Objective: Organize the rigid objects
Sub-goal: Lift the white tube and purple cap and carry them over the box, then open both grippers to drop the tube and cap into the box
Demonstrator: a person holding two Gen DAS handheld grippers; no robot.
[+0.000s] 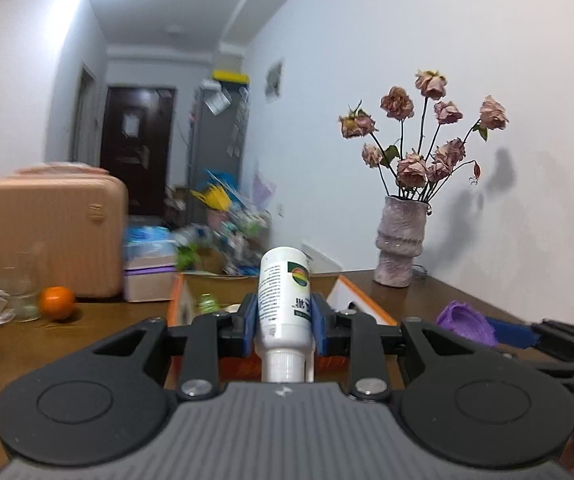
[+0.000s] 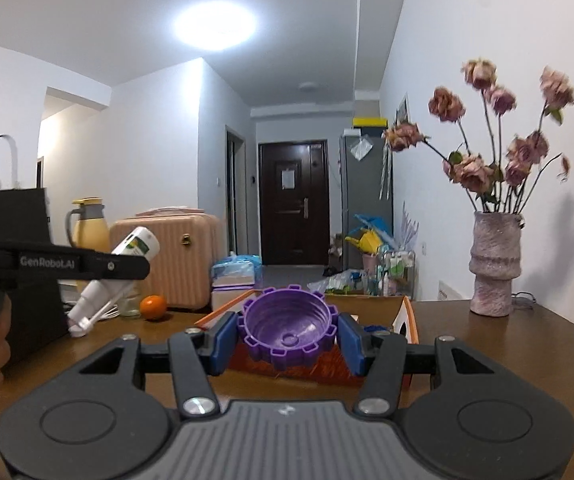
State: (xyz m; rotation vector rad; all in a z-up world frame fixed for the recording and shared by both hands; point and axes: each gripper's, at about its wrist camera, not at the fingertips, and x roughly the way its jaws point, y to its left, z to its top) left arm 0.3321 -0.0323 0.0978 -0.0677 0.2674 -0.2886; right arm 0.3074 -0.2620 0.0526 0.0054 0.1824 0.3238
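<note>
Vase [image 2: 494, 266] on table [image 2: 527, 344], right of box [image 2: 409, 320]

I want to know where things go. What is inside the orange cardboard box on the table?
In the orange cardboard box, a small green thing shows, blurred. The white bottle and both grippers' fingers hide the rest.

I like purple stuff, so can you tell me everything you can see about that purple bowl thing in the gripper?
The purple cup is a small round piece of plastic-looking material with ridged rings inside, a little circle at its bottom and blocky square teeth around its outside, like a gear. Its open side faces the right wrist camera. The right gripper holds it between blue pads that press its two sides, above the wooden table and in front of an orange-edged cardboard box. Nothing else touches it.
</note>
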